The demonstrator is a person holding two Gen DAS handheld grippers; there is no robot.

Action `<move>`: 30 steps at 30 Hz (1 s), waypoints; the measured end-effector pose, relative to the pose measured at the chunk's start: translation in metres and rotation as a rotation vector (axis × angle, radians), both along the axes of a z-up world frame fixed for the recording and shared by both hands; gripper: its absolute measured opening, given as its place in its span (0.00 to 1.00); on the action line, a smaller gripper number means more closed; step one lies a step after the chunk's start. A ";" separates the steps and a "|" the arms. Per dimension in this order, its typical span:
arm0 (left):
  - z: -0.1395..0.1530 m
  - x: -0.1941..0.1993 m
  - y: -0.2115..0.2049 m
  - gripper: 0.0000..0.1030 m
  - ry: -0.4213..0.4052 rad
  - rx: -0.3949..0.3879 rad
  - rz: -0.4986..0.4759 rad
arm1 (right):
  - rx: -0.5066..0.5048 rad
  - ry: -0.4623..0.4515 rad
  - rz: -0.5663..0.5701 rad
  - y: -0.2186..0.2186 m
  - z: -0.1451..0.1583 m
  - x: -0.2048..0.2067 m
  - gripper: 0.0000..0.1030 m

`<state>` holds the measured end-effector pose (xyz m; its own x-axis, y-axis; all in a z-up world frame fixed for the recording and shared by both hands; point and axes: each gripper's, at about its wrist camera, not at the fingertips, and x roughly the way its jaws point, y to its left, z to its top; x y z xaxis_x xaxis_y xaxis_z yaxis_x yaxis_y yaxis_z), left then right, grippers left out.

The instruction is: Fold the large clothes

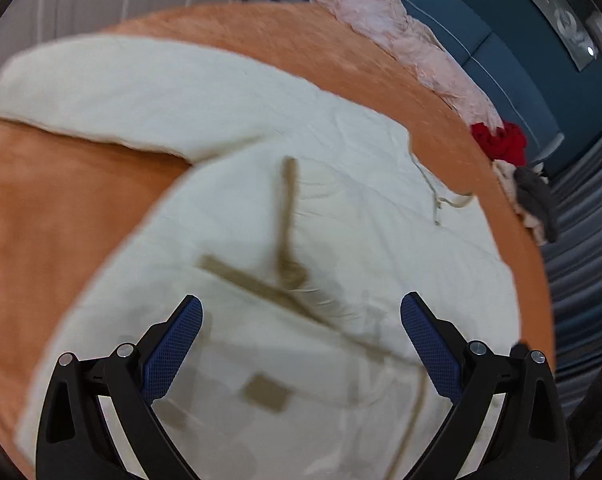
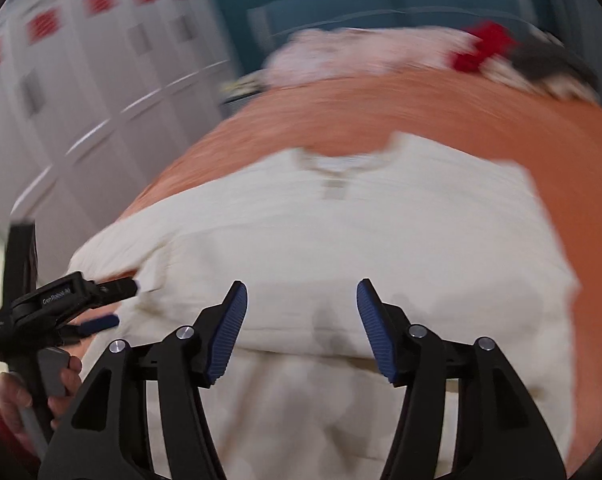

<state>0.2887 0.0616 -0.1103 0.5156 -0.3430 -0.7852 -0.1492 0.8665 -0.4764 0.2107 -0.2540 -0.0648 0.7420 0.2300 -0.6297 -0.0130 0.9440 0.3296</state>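
Note:
A large cream garment [image 1: 341,200] lies spread on an orange bedcover [image 1: 61,220], one sleeve reaching far left. Tan straps and a tan patch mark its near part. In the right wrist view the same garment [image 2: 361,232] shows its neckline at the far end. My left gripper [image 1: 301,304] hovers just above the cloth, open, with nothing pinched. My right gripper [image 2: 301,288] is also open over the garment's near part, its blue pads apart and clear of the fabric. The left gripper [image 2: 119,304] shows at the garment's left edge, held by a hand [image 2: 9,400].
Along the bed's far edge lie a pink cloth pile [image 1: 401,40], a red cloth [image 1: 501,140] and a grey cloth [image 1: 537,200]. A dark blue padded wall [image 1: 521,60] stands behind them. White lockers [image 2: 81,80] rise left of the bed.

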 end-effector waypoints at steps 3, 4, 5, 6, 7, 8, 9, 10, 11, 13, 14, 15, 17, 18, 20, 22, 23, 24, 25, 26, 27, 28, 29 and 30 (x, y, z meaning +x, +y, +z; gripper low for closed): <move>-0.019 0.017 -0.012 0.95 0.050 -0.078 0.017 | 0.134 0.049 -0.165 -0.068 -0.016 -0.010 0.55; -0.022 0.020 -0.014 0.95 0.051 -0.075 0.045 | 0.186 0.061 -0.213 -0.088 -0.022 -0.012 0.55; -0.021 0.021 -0.014 0.94 0.049 -0.070 0.063 | 0.216 0.068 -0.244 -0.101 -0.027 -0.013 0.55; -0.019 0.023 -0.016 0.94 0.041 -0.058 0.075 | 0.247 0.076 -0.280 -0.115 -0.033 -0.013 0.55; -0.017 0.025 -0.017 0.90 0.038 -0.047 0.082 | 0.279 0.083 -0.310 -0.127 -0.040 -0.013 0.55; -0.014 0.025 -0.018 0.79 0.030 -0.040 0.086 | 0.314 0.091 -0.339 -0.138 -0.047 -0.011 0.55; -0.010 0.028 -0.020 0.70 0.020 -0.026 0.085 | 0.346 0.093 -0.362 -0.146 -0.053 -0.009 0.55; -0.008 0.031 -0.021 0.58 0.022 0.001 0.083 | 0.377 0.094 -0.381 -0.152 -0.059 -0.006 0.55; -0.005 0.034 -0.023 0.43 0.017 0.028 0.077 | 0.393 0.096 -0.396 -0.156 -0.064 -0.003 0.51; 0.002 0.042 -0.031 0.12 -0.006 0.116 0.046 | 0.413 0.100 -0.412 -0.161 -0.070 0.005 0.33; 0.005 0.045 -0.032 0.09 -0.019 0.135 0.028 | 0.411 0.105 -0.425 -0.161 -0.071 0.010 0.19; 0.007 0.047 -0.031 0.08 -0.032 0.142 0.022 | 0.415 0.091 -0.428 -0.162 -0.068 0.013 0.10; 0.022 0.050 -0.031 0.07 -0.099 0.180 0.014 | 0.403 0.009 -0.418 -0.160 -0.052 0.008 0.08; 0.028 0.050 -0.032 0.07 -0.131 0.208 0.012 | 0.366 -0.030 -0.409 -0.154 -0.040 0.007 0.08; 0.037 0.048 -0.033 0.07 -0.202 0.294 0.002 | 0.287 -0.063 -0.397 -0.143 -0.028 0.008 0.08; 0.027 0.052 -0.036 0.07 -0.198 0.353 -0.017 | 0.192 -0.009 -0.387 -0.133 -0.035 0.019 0.08; 0.020 0.056 -0.039 0.07 -0.186 0.372 -0.026 | 0.161 0.023 -0.388 -0.130 -0.042 0.024 0.08; 0.004 0.058 -0.041 0.07 -0.157 0.403 -0.039 | 0.133 0.067 -0.387 -0.127 -0.052 0.029 0.08; -0.007 0.058 -0.043 0.07 -0.136 0.420 -0.048 | 0.108 0.102 -0.389 -0.124 -0.061 0.032 0.08; -0.019 0.058 -0.045 0.07 -0.116 0.436 -0.056 | 0.097 0.118 -0.390 -0.123 -0.066 0.032 0.08; -0.029 0.057 -0.044 0.07 -0.103 0.441 -0.059 | 0.094 0.130 -0.391 -0.122 -0.071 0.034 0.09; -0.037 0.055 -0.042 0.08 -0.105 0.434 -0.058 | 0.092 0.138 -0.392 -0.122 -0.075 0.034 0.10; -0.040 0.053 -0.040 0.09 -0.120 0.426 -0.052 | 0.090 0.144 -0.392 -0.121 -0.076 0.035 0.11; -0.041 0.051 -0.038 0.09 -0.132 0.421 -0.044 | 0.087 0.150 -0.393 -0.121 -0.078 0.036 0.12</move>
<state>0.3395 0.0240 -0.1514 0.6132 -0.0316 -0.7893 -0.0690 0.9932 -0.0934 0.2469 -0.3755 -0.1429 0.6852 0.0054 -0.7283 0.3960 0.8364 0.3789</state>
